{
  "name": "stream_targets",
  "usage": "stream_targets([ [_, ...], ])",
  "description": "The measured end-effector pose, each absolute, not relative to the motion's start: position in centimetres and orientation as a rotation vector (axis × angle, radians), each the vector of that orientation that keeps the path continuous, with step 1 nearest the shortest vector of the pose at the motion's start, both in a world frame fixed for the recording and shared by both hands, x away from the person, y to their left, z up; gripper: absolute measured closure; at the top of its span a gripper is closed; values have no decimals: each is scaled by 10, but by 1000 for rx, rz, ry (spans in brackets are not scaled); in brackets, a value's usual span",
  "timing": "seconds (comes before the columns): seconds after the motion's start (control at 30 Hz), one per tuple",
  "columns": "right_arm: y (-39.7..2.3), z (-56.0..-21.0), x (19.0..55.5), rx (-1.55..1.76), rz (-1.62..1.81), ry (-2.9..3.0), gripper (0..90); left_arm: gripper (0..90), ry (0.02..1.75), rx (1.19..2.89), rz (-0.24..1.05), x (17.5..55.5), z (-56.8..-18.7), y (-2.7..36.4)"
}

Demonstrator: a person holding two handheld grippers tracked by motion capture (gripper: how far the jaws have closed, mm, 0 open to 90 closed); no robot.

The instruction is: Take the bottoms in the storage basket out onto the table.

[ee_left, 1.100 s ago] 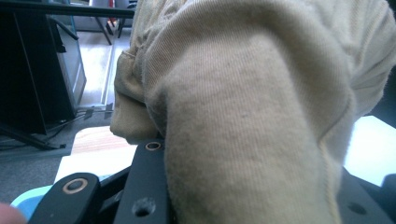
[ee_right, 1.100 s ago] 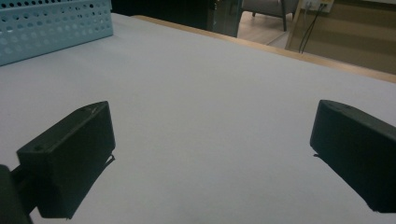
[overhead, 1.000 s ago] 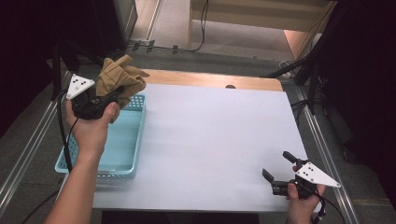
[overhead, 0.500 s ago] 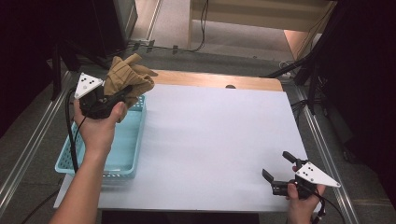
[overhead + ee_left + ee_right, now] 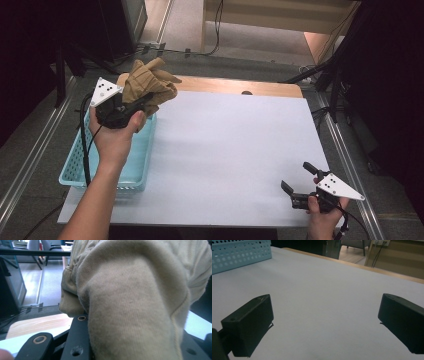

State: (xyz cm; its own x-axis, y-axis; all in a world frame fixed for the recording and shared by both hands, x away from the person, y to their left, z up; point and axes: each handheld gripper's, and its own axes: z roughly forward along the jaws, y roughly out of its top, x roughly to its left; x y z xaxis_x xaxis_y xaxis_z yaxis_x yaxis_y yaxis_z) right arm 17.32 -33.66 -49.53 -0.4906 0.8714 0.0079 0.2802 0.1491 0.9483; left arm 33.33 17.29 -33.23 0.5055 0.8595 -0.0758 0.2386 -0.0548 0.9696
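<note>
Tan cloth (image 5: 148, 86) bunched up and pinched in the left gripper (image 5: 131, 106), jaws clamped on it; cloth sticks up and out past the jaw tips, held in the air above the far end of the light blue basket (image 5: 75, 172) at the table's left edge. In the left gripper view the cloth (image 5: 135, 300) hangs right over the black jaws, ribbed fabric draped down between and in front of them, touching both. Basket is a perforated plastic tray; what shows of its inside looks bare, but the forearm and hand cover much of it, so can't tell for the far end. Right gripper (image 5: 296, 180) sits low at the near right corner of the white table sheet (image 5: 230, 150), well apart from the cloth, jaws spread wide with nothing between them. Right gripper view: both black jaws far apart over bare white sheet, basket (image 5: 239, 252) wall at the upper left, wooden table edge (image 5: 372, 267) beyond.
</note>
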Motion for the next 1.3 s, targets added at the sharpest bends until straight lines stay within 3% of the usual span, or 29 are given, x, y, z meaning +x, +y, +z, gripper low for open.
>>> stream_targets([
  [1.3, -336, -496, 174, 1100, 1351, 1866, 0, 634, 827, 1621, 536, 325, -328, 104],
])
